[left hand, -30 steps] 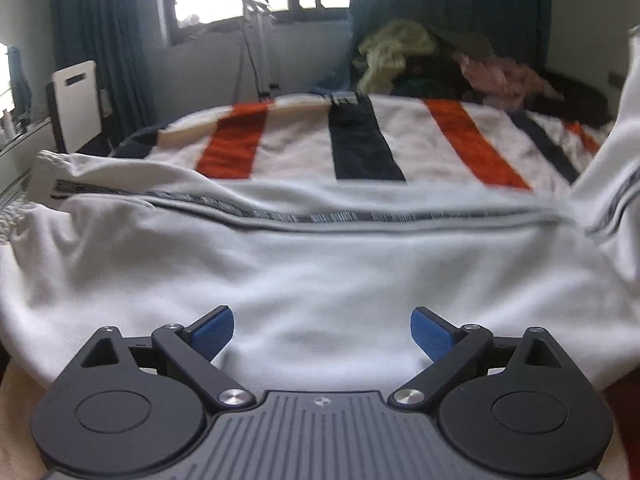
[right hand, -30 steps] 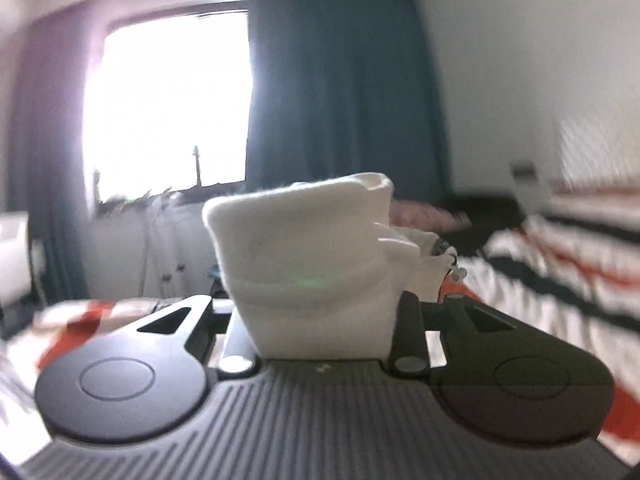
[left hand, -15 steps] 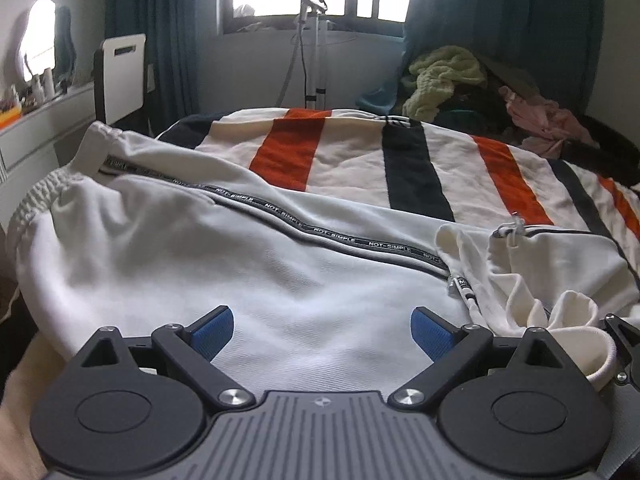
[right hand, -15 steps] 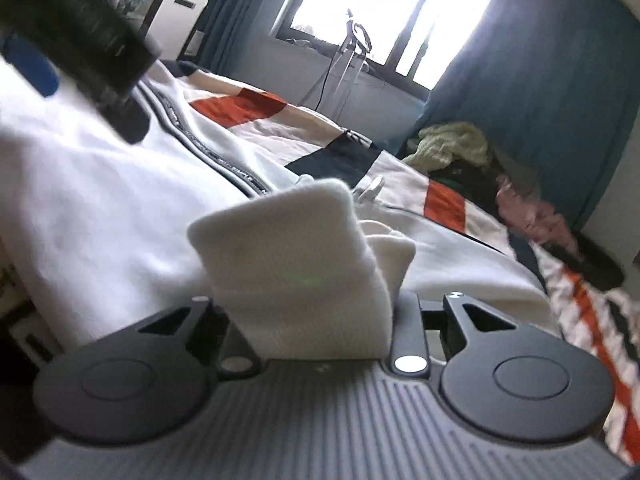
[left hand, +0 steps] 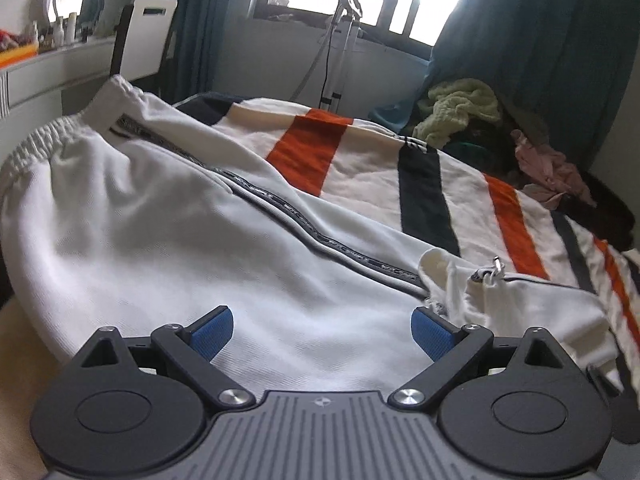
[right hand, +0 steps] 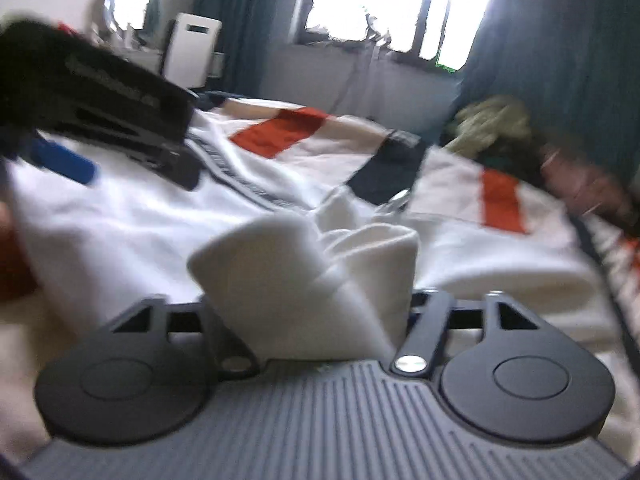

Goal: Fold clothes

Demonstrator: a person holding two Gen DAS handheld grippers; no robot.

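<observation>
- Lower now, the right gripper (right hand: 320,316) keeps its clamp on a cuff (right hand: 304,276) of the trousers (left hand: 168,240).
- Left gripper (left hand: 322,330) gapes wide, lower centre.
- Striped bedspread (left hand: 372,176) fills mid-frame; curtains (left hand: 540,40) upper right.

Left gripper (left hand: 322,330) jaws apart over white trousers (left hand: 168,240), striped blanket (left hand: 360,168) beyond

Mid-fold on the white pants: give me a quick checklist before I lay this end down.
1. Right gripper clamped on the pants cuff: ok.
2. Left gripper open, holding nothing: ok.
3. White pants lying on the striped blanket: ok.
4. Cloth near the zipper pull flat: not ok, bunched.
5. Right wrist view sharp: not ok, blurred.
6. Waistband lying straight: cannot tell.
</observation>
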